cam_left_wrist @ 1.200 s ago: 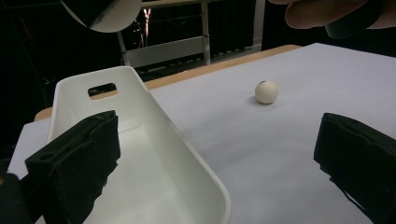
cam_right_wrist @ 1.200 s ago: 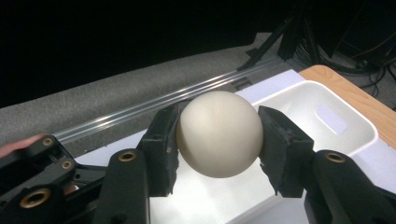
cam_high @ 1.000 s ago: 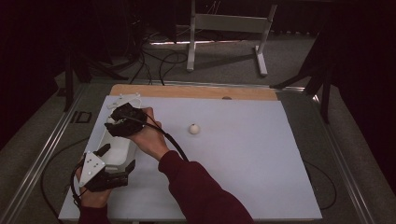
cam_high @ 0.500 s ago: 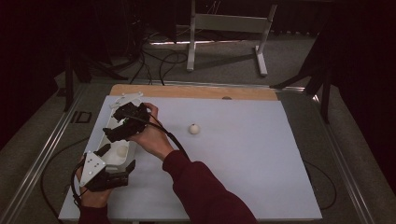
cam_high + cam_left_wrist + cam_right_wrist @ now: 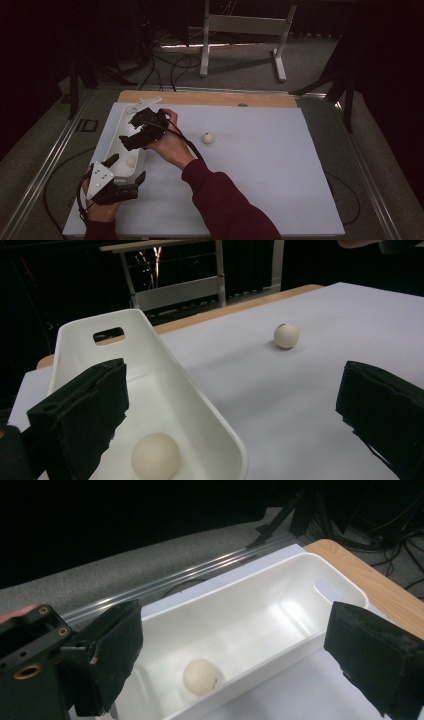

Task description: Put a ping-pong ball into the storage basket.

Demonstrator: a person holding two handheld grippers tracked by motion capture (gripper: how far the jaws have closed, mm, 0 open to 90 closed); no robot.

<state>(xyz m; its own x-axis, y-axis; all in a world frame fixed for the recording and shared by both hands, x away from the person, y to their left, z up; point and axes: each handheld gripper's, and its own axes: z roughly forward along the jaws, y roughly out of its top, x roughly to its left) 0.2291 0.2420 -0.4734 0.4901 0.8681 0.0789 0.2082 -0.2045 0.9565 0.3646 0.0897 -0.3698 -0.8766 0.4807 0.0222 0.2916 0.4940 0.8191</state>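
Note:
A long white bin (image 5: pixel 143 104) lies along the table's left side. One cream ball (image 5: pixel 131 161) rests on its floor near the near end, and is seen close up as ball (image 5: pixel 201 677) and ball (image 5: pixel 155 456). A second ball (image 5: pixel 207 138) sits on the white table top, also ball (image 5: pixel 286 335). My right gripper (image 5: pixel 131 133) hovers over the bin; its jaws have just opened and stand wide apart with nothing between them (image 5: pixel 245 670). My left gripper (image 5: pixel 126 169) is open at the bin's near end, straddling the bin's right rim (image 5: pixel 230 440) without pressing it.
The white table sheet (image 5: pixel 260 170) stretches to the right of the bin, with a wooden strip (image 5: pixel 215 98) along its far edge. Beyond the table are a white metal stand (image 5: pixel 245 25) and cables on the floor. Metal rails run along both table sides.
The right gripper's jaws have spread apart above the bin, and a ball now lies on the bin's floor. The left gripper has stayed where it was.

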